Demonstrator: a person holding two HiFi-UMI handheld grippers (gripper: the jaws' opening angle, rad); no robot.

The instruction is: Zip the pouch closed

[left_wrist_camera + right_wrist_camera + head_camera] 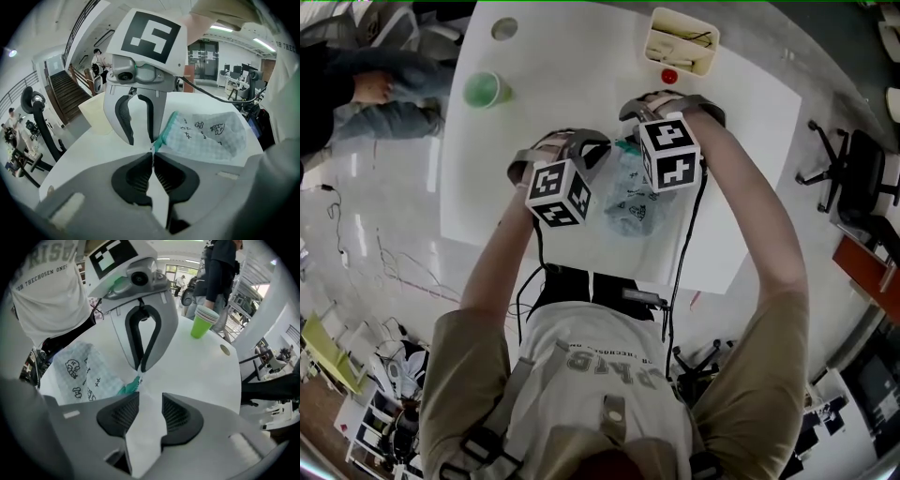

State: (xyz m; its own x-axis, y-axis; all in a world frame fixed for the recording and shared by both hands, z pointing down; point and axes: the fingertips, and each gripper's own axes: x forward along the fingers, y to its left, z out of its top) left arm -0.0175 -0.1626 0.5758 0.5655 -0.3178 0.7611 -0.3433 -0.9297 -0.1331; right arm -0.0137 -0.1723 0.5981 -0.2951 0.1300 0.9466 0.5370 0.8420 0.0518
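Teal trim point(129, 387) runs along the mouth of the pouch point(633, 202), which lies flat on the white bench point(581, 84) between the two claws. The left claw point(152, 151) is pressed together on the very corner of that trim, with the checked body of the pouch stretching away to its right. The right claw point(150, 394) stands apart with only bare bench between its pads. The trim ends just off the tip of its left pad, close to the left claw's tips.

I cannot pick out the slider in any view, and that is the main risk. If the right claw closes where it is, it may catch trim or cloth rather than the pull, and the zip would not travel. The left claw's bite also looks thin, so a drag along the zip could tear the corner free. The light pouch would then skid or bunch on the smooth bench.

Both forearms, left point(502, 272) and right point(759, 234), reach forward from the body. The wrists are bent so that each claw points steeply down, close together over the pouch.
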